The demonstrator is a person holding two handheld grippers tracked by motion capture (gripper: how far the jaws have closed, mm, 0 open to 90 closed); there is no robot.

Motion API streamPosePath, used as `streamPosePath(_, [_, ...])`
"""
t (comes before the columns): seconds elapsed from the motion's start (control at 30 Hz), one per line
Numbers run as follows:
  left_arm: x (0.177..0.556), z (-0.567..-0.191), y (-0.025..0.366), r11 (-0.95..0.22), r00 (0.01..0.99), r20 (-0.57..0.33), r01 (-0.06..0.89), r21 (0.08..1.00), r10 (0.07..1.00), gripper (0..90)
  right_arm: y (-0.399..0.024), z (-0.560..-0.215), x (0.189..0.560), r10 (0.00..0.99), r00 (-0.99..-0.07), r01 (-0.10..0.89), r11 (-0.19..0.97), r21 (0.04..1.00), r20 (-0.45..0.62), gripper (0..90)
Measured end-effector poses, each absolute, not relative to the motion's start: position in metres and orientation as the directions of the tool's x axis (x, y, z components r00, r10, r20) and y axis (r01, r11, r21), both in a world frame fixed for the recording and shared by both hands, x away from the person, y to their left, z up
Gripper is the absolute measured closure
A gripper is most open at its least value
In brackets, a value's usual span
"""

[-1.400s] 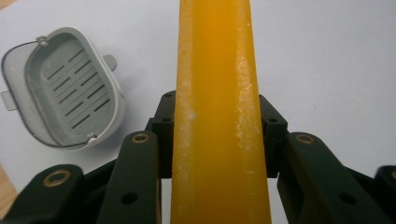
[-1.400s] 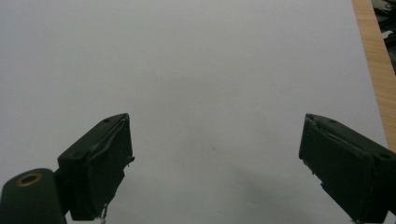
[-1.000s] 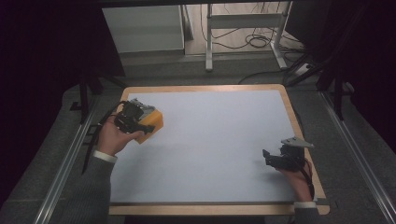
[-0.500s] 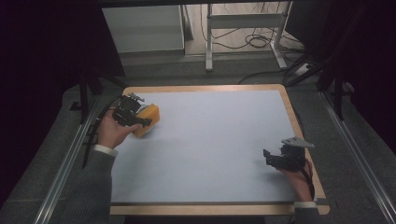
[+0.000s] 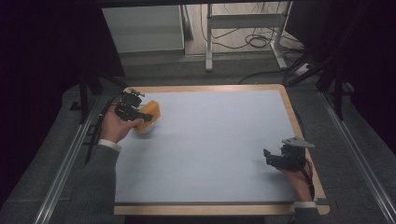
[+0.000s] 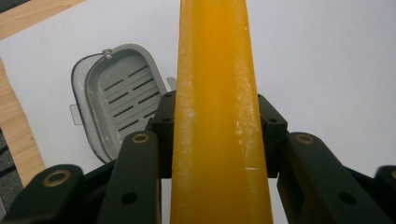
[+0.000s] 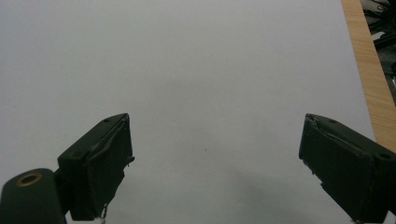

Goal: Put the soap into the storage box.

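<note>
Yellow soap bar [image 6: 217,107] clamped in left gripper [image 5: 133,111] jaws above grey dish [image 6: 119,95]; right gripper [image 5: 280,158] jaws spread, low over mat.

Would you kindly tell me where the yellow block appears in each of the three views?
High view: yellow block at upper left, held by the left gripper.
Left gripper view: block fills the centre, clamped between the jaws.
Right gripper view: not in it.
Shared landmark: the table's wooden edge.

The high view looks down and forward over my table [image 5: 210,154]; my gripper views sit close above that same table, both sharing its pale top.
</note>
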State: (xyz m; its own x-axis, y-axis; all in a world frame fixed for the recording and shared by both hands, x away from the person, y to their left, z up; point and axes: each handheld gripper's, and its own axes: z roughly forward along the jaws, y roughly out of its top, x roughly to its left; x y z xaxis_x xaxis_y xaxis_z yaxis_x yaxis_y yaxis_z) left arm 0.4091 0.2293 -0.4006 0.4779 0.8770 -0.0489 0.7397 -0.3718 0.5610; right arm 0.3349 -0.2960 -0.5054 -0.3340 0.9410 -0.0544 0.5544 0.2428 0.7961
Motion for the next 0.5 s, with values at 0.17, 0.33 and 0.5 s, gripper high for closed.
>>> streamPosePath(0.17, [0.418,-0.405,0.233,-0.349,0.454,-0.058,0.754,0.556,0.889,61.0,-0.296,-0.506,0.335,0.941,-0.334,0.554,0.245,0.796,-0.057,9.5])
streamPosePath(0.33, [0.424,-0.407,0.236,-0.327,0.438,-0.072,0.761,0.56,0.896,61.1,-0.297,-0.505,0.335,0.942,-0.331,0.554,0.241,0.797,-0.055,9.5])
streamPosePath(0.5, [0.432,-0.413,0.239,-0.316,0.425,-0.089,0.783,0.536,0.901,61.0,-0.297,-0.505,0.335,0.943,-0.327,0.553,0.239,0.798,-0.056,9.5])
